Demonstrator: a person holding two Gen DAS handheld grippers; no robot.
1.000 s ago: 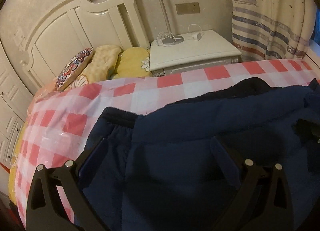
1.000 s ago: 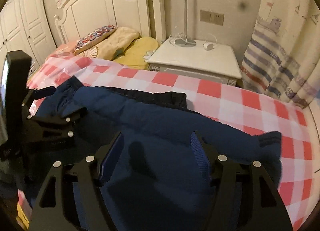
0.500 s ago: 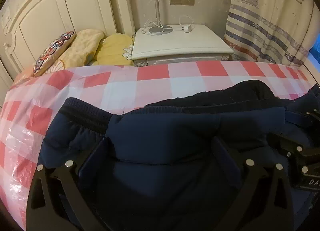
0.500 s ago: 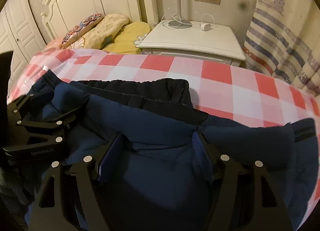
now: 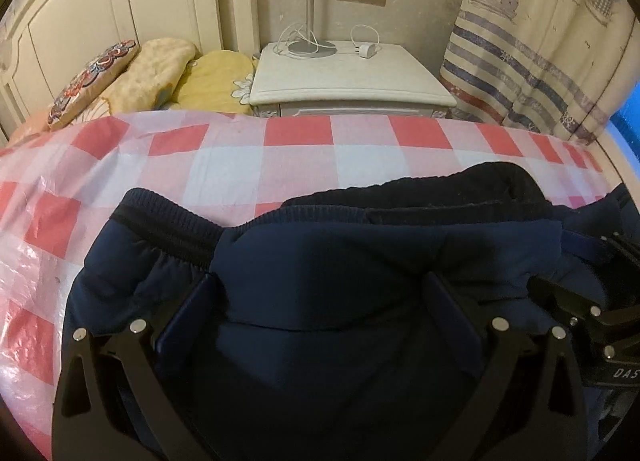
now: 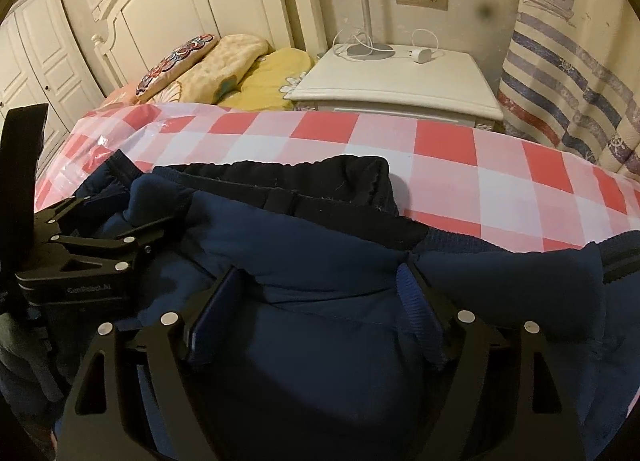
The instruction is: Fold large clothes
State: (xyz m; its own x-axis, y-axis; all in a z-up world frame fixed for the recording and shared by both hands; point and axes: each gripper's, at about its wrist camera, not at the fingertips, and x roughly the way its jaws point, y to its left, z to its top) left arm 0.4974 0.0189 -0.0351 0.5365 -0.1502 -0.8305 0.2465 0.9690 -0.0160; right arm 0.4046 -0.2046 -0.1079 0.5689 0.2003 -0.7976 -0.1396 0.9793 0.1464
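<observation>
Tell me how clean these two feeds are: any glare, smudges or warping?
Left wrist view: dim warm light, glare on the plastic-covered checked bedspread, edges bowed by the lens. Right wrist view: same warping, dark smudge on the wall, navy garment nearly black in shadow.

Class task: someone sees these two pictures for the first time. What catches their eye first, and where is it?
A bulky navy jacket fills the foreground of both views, lying on a red-and-white checked bed cover. Both grippers sit over it, the right gripper opening with fabric between its fingers. Behind stands a white nightstand beside a striped curtain.

folded navy jacket (image 5: 340, 273) on bed
</observation>
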